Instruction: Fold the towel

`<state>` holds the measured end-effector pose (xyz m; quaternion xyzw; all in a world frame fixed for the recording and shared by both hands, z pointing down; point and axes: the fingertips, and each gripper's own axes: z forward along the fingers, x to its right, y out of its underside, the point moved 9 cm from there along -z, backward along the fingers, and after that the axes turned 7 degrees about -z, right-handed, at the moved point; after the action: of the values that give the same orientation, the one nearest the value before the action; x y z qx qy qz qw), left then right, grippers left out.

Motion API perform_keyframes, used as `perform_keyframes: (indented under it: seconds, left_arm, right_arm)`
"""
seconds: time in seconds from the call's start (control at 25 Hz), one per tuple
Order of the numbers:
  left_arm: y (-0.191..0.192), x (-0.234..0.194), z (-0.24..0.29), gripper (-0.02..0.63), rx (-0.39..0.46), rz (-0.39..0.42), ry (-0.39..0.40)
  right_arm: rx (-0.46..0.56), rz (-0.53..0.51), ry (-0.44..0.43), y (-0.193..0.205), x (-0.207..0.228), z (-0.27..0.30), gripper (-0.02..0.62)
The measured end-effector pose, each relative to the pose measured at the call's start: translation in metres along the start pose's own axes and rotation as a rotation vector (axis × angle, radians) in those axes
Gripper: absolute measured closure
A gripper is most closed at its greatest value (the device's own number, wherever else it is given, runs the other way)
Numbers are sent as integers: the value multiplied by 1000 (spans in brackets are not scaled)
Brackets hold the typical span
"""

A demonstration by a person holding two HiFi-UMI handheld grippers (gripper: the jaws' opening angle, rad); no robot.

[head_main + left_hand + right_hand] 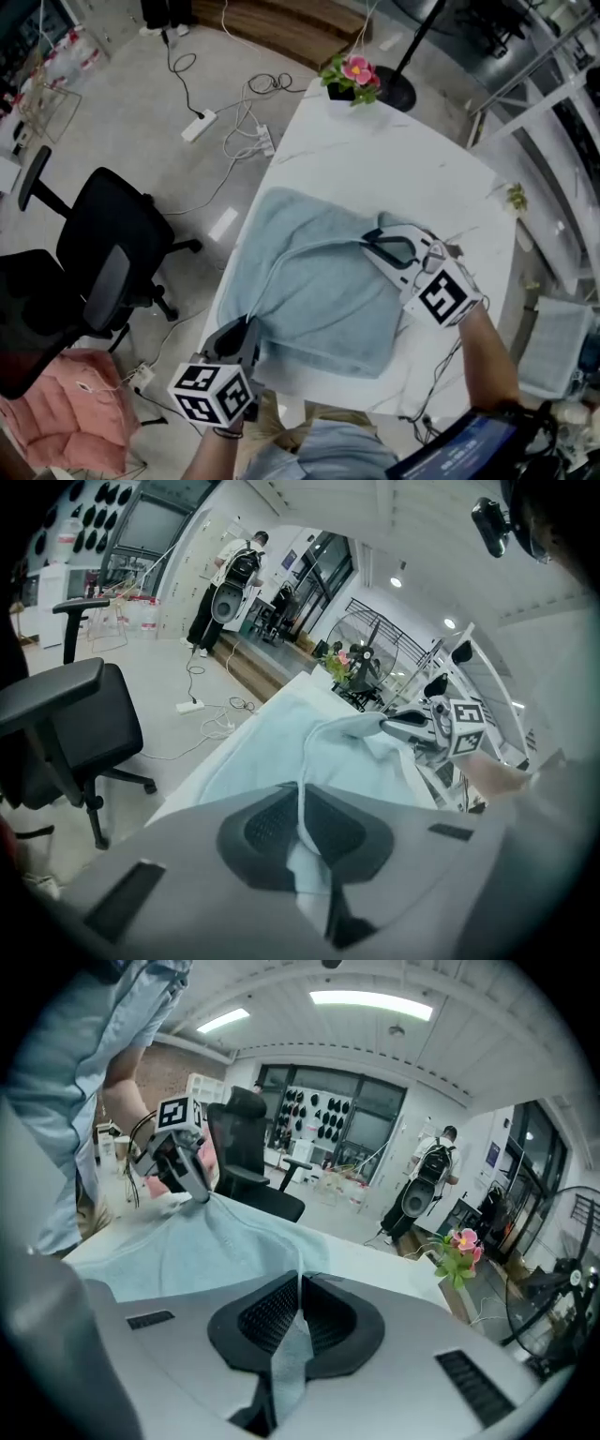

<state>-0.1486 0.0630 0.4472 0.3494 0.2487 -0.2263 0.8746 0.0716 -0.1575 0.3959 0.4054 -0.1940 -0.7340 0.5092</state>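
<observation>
Closest to the head camera, at the bottom of its view, the left hand-held gripper (249,326) points away over the near left edge of the white marble-patterned tabletop (394,159). Its own view shows the jaws of the left hand-held gripper (302,819) closed on a thin pinch of the light blue terry towel (267,747), with cloth squeezed between the dark pads and trailing out behind them.

Just beyond, the light blue terry towel (314,286) lies spread over the near half of the tabletop, its left side flat and reaching the table's left edge. A hem runs in an arc from the left grip up to the right hand-held gripper (367,244), which holds a lifted corner above the towel's right part, so the cloth there is raised and rumpled. In the right gripper view, the right hand-held gripper (298,1314) is likewise clamped on a narrow strip of the towel (187,1241).

Farther along, the tabletop is bare up to a small dark pot of pink flowers (354,75) at its far end.

Left of the table on the grey floor stand a black office chair (112,244) and a pink cushion (80,412); beyond them lies a white power strip (199,126) with loose cables
</observation>
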Motion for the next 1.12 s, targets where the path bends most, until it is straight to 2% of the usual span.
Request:
perform_keyframes:
  seconds: [0.24,0.48,0.76,1.12]
  left_arm:
    - [2,9,-13,584,40,-47,53]
    - [-3,22,-52,584,120,-96,95]
    - [-2,17,-86,584,164,-161,67]
    - [10,-32,-60,584,131,-245,6]
  right_arm:
    - [78,91,47,-24,34,-3,566]
    - [91,73,52,-54,55,11,566]
    - [93,45,22,-82,68,48,565]
    - [7,75,-64,-56,68,135,560]
